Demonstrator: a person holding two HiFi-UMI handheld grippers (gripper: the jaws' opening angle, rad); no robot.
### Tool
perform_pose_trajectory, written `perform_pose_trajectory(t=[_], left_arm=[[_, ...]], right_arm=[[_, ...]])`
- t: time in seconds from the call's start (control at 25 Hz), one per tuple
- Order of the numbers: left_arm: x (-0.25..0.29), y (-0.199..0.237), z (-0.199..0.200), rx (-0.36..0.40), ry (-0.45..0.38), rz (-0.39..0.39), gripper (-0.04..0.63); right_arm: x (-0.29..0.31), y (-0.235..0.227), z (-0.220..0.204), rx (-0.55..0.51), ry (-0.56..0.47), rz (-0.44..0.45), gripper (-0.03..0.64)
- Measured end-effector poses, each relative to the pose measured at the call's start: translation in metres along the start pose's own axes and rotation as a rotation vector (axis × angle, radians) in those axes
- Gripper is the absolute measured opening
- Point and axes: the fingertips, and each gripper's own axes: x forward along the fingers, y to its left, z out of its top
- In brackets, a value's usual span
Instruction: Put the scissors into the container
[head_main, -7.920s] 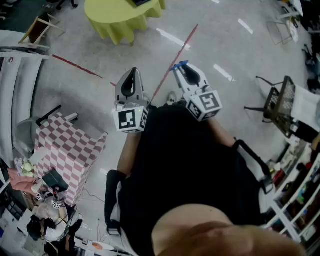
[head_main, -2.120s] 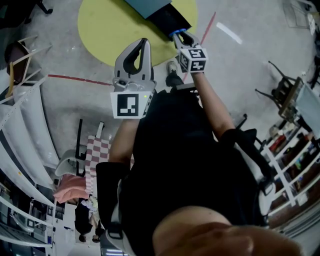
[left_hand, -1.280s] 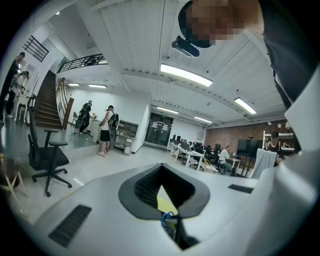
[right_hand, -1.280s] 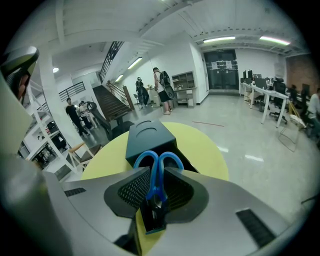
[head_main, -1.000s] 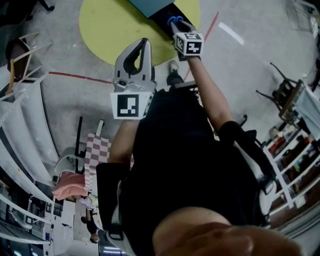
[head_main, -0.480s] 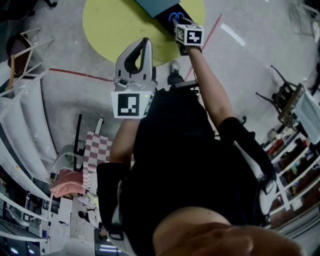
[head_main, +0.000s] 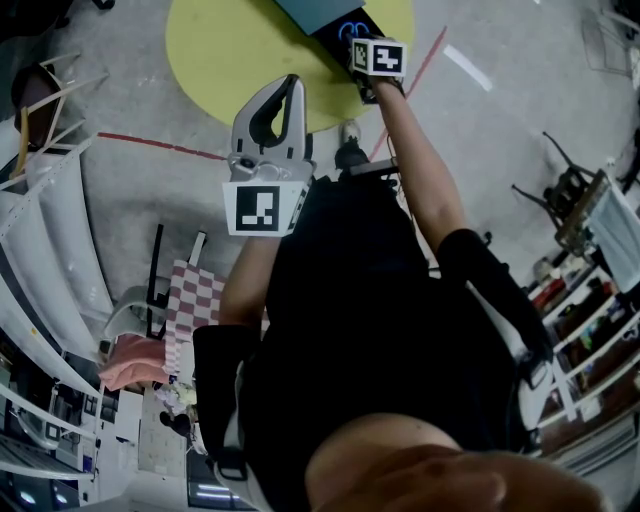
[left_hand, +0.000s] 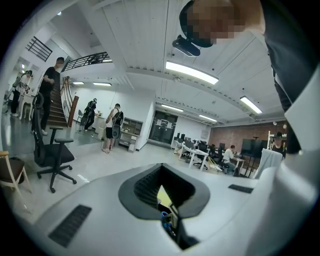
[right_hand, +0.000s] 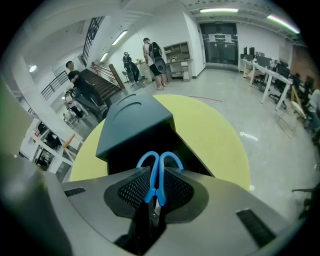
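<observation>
Two tongs reach out from the person's dark-clad body. Nearest, the left tongs (head_main: 288, 84) are held close in, tips pressed together on nothing; their cube (head_main: 261, 208) carries a black-and-white square marker. Farther out, the right tongs (right_hand: 154, 197) pinch the scissors (right_hand: 159, 167) just behind the blue loop handles, which jut forward past the tips. The loops hang over the dark mouth of the container (right_hand: 134, 122), a teal box whose lid tilts up behind. I cannot tell whether they touch it. It stands on a round yellow tabletop (right_hand: 212, 132). Beyond lies grey floor with a red line (head_main: 150, 146), and people (right_hand: 152, 52) stand near a staircase (right_hand: 95, 82).
</observation>
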Motion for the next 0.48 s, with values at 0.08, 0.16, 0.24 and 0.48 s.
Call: perform_pose_trajectory(t=[0.08, 0.16, 0.24, 0.48], left_arm=[[0.001, -0.0001, -0.0006, -0.006, 0.001, 0.002, -0.002], [0.0017, 0.0003, -0.0004, -0.014, 0.001, 0.008, -0.002], [0.002, 0.0011, 0.0001, -0.014, -0.002, 0.011, -0.002], [0.0022, 0.0016, -0.0011, -0.015, 0.002, 0.017, -0.002]], right_arm=[[0.0033, -0.0014, -0.0013, 0.004, 0.016, -0.004, 0.083], [0.0056, -0.0022, -0.0021, 0.01, 0.028, -0.005, 0.083], [0.0068, -0.0023, -0.0026, 0.011, 0.036, -0.006, 0.083], [0.0095, -0.0026, -0.0035, 0.007, 0.054, -0.009, 0.083]])
